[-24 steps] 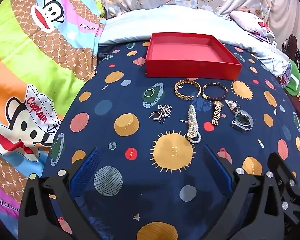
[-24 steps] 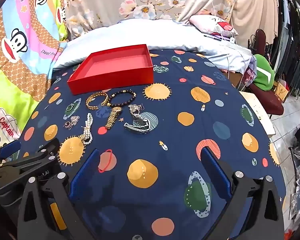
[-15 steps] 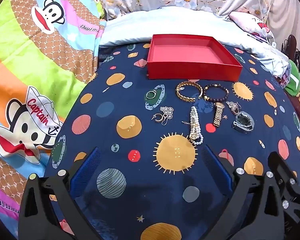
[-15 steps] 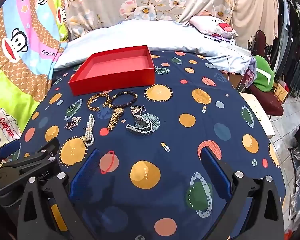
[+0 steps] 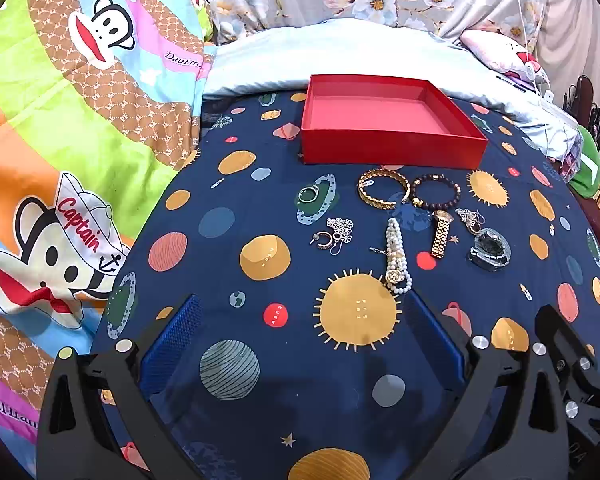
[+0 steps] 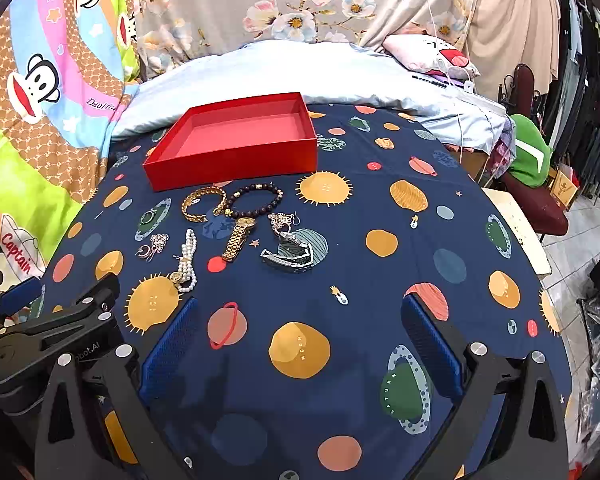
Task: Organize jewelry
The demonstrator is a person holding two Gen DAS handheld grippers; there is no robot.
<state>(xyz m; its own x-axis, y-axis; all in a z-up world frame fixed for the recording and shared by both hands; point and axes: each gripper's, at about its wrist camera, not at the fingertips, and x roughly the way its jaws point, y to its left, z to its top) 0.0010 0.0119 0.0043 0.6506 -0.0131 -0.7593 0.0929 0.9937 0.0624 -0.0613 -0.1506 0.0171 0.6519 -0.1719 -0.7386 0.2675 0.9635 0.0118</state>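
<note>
Pearl bracelet (image 5: pixel 396 256) nearest, just ahead of left gripper (image 5: pixel 300 344); beads slippery, probably limp, pinch mid-strand. Right gripper (image 6: pixel 300 344) likewise wide open, empty.

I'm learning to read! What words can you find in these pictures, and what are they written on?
"Captain" on the monkey's white hat on the colourful cartoon blanket.
"MARS" on the small red dot of the navy planet bedsheet.
"SATURN" on the green ringed planet.
"MOON" on an orange circle.
Blanket script and the left gripper's lettering: only partly readable.
</note>
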